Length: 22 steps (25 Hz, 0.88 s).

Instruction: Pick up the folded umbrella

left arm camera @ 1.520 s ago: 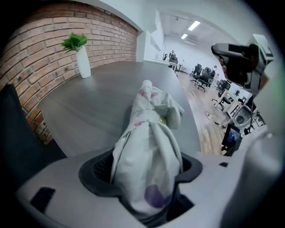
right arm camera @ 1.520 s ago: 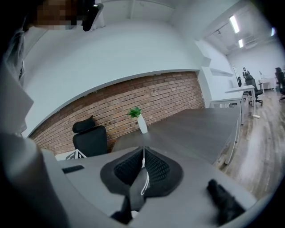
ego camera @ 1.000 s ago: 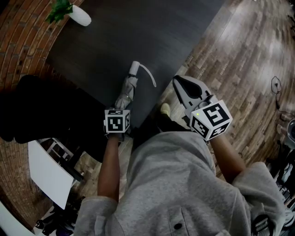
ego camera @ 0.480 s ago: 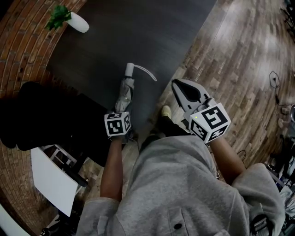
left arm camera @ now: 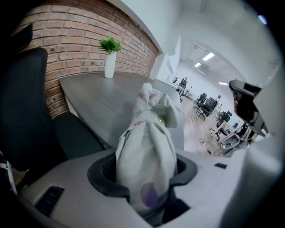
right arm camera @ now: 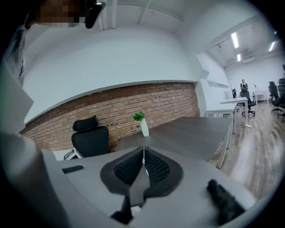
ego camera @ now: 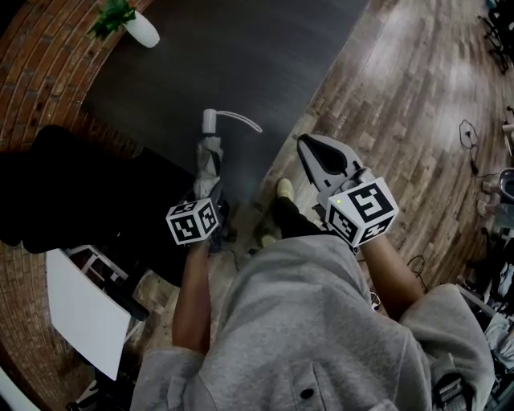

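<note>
The folded umbrella [ego camera: 210, 164] is pale grey, with a white handle and a thin wrist strap [ego camera: 238, 119] at its far end. My left gripper [ego camera: 211, 205] is shut on its near end and holds it over the near edge of the dark table [ego camera: 257, 56]. In the left gripper view the bunched fabric of the umbrella [left arm camera: 149, 147] fills the gap between the pads of the left gripper [left arm camera: 144, 171]. My right gripper [ego camera: 305, 144] hangs to the right over the wooden floor, off the table. In its own view the right gripper [right arm camera: 142, 164] is shut, pads touching, with nothing between them.
A white vase with a green plant [ego camera: 132, 24] stands at the table's far left corner by the brick wall [ego camera: 36, 72]. A black office chair [ego camera: 72, 193] sits left of the umbrella, and a white panel [ego camera: 80, 313] lies below it. Wooden floor [ego camera: 418, 104] spreads to the right.
The left gripper has carried the umbrella to the left and back toward me, swinging it more upright in the view. The right gripper has shifted only slightly.
</note>
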Each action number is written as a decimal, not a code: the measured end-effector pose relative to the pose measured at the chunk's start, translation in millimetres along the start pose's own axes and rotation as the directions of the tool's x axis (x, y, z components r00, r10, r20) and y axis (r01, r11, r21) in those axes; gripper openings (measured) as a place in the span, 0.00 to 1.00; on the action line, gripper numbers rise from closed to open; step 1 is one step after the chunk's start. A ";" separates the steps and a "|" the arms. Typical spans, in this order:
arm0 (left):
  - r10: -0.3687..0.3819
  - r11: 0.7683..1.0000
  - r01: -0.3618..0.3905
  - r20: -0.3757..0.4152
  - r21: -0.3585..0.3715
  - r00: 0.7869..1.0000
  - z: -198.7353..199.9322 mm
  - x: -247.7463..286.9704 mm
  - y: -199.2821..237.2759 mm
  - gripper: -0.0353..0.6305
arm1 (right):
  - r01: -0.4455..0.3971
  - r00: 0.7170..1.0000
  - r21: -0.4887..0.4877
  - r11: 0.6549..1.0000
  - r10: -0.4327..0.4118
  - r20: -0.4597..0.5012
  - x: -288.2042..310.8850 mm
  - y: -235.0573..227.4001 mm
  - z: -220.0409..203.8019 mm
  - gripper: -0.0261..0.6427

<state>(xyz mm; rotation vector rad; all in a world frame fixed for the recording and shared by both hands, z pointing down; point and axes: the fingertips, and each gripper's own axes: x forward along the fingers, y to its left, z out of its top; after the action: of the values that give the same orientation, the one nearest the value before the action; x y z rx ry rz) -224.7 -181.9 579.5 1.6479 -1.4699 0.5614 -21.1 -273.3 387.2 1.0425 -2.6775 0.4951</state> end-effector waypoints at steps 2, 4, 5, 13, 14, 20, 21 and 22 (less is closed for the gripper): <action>-0.016 1.000 0.016 0.017 -0.012 1.000 -6.8 -13.0 -1.8 0.40 | 0.003 1.000 -0.009 1.000 -0.003 0.003 -7.7 10.1 -2.2 0.08; -0.029 0.999 0.030 0.038 -0.021 0.999 -12.4 -27.2 -6.2 0.40 | 0.006 1.000 -0.016 1.000 -0.006 0.005 -16.1 19.5 -4.7 0.08; -0.036 0.999 0.037 0.051 -0.025 0.998 -14.2 -34.5 -8.9 0.40 | 0.007 1.000 -0.018 1.000 -0.007 0.007 -20.0 24.0 -5.5 0.08; -0.156 0.985 0.168 0.193 -0.048 0.969 -19.2 -90.3 -32.3 0.40 | 0.012 1.000 -0.045 0.999 -0.011 0.021 -44.0 66.3 -15.2 0.08; -0.165 0.983 0.178 0.206 -0.045 0.964 -20.3 -97.8 -35.4 0.40 | 0.012 1.000 -0.049 0.999 -0.011 0.024 -47.9 71.1 -16.5 0.08; -0.243 0.968 0.251 0.270 0.006 0.932 -27.8 -142.2 -60.6 0.40 | 0.016 0.999 -0.071 0.997 -0.013 0.044 -73.1 96.0 -20.3 0.08; -0.252 0.966 0.259 0.278 0.014 0.927 -29.6 -149.8 -65.1 0.40 | 0.017 0.999 -0.075 0.997 -0.013 0.048 -78.1 100.6 -20.8 0.08; -0.262 0.963 0.268 0.287 0.019 0.922 -31.8 -157.7 -69.5 0.40 | 0.018 0.999 -0.078 0.997 -0.014 0.052 -83.5 105.3 -21.4 0.08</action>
<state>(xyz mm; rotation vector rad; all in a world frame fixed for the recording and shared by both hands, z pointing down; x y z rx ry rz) -185.5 -66.8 453.4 1.9347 -1.4128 0.1589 -31.3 -141.3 355.7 1.0669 -2.7070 0.3616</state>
